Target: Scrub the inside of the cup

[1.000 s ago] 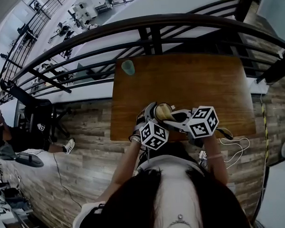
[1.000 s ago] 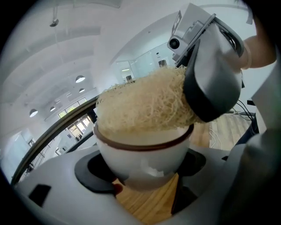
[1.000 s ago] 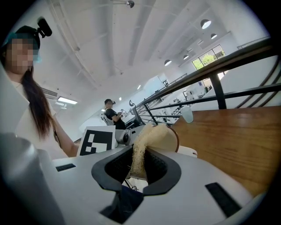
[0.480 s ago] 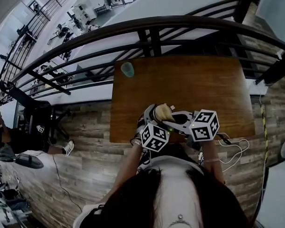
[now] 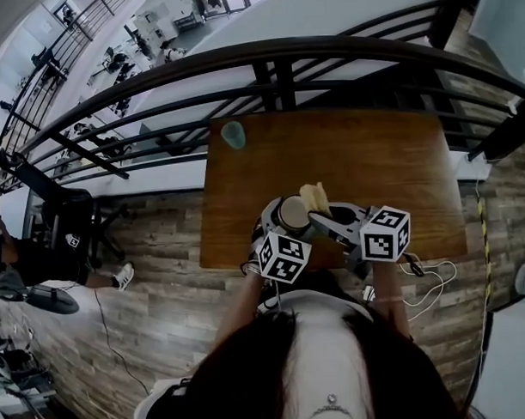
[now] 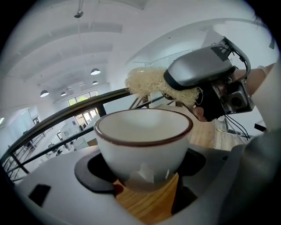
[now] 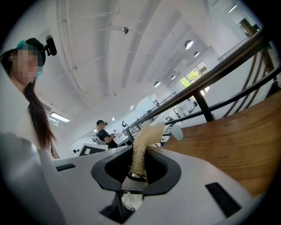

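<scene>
The fibrous scrubber [image 5: 314, 197], tucked into the mouth of the cup [image 5: 292, 214] a second ago, now stands clear of the rim, just above and to the right of it, and the pale inside of the cup shows open to the head view. The right gripper [image 7: 139, 165] has drawn back to the right with it, jaws pinched tight on the scrubber's lower end so that the frayed top sticks out past the tips. The left gripper [image 5: 284, 222] has barely shifted: angled forward and down, its jaws are clamped on the lower sides of the white, brown-rimmed cup, held over the near edge of the wooden table [image 5: 372, 157]. The right gripper lies close to level, pointing across at the cup. A small green tumbler [image 5: 233, 135] stands at the table's far left corner, beside the dark railing [image 5: 266, 58].
</scene>
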Available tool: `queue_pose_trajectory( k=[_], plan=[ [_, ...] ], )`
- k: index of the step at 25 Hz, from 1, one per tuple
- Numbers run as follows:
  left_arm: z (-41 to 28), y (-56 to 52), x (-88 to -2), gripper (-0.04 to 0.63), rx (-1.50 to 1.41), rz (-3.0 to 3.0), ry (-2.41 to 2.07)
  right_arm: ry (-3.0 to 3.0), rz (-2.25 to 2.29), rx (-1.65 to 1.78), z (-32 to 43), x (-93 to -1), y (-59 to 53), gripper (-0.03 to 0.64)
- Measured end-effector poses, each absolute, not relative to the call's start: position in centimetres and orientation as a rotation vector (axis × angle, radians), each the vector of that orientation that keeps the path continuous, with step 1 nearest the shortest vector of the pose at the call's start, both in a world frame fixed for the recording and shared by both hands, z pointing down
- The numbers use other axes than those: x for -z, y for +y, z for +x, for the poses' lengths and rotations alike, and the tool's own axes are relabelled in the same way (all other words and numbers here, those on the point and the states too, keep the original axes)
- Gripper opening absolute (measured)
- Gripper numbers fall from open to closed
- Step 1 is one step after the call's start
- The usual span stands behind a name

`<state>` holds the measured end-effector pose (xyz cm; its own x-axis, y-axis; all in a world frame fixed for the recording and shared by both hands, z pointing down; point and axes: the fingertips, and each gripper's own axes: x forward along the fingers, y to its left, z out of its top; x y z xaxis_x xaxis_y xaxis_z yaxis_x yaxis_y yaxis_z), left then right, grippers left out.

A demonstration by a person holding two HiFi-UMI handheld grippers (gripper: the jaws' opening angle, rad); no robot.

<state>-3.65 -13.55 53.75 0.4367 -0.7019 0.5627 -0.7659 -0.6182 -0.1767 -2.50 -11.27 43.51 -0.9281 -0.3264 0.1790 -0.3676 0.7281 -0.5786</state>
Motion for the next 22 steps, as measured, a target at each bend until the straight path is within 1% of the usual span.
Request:
queue_pose_trajectory(
  k=[8, 16, 22],
  plan=[
    [-3.6, -14.4, -53.6, 0.407, -0.905, 2.532, -1.358, -2.861, 0.733, -1.007, 0.4, -43.7, -13.4, 0.084],
    [-3.2, -14.7, -54.1, 0.407, -0.831, 2.484, -1.362, -2.803, 0.832, -0.937, 2.2, -45.5, -14.3, 0.084],
    [-4.2, -15.0, -54.4, 0.407, -0.796, 2.425, -1.382, -2.722, 0.917, -0.942, 3.0, -46.9, -14.8, 0.084]
  ],
)
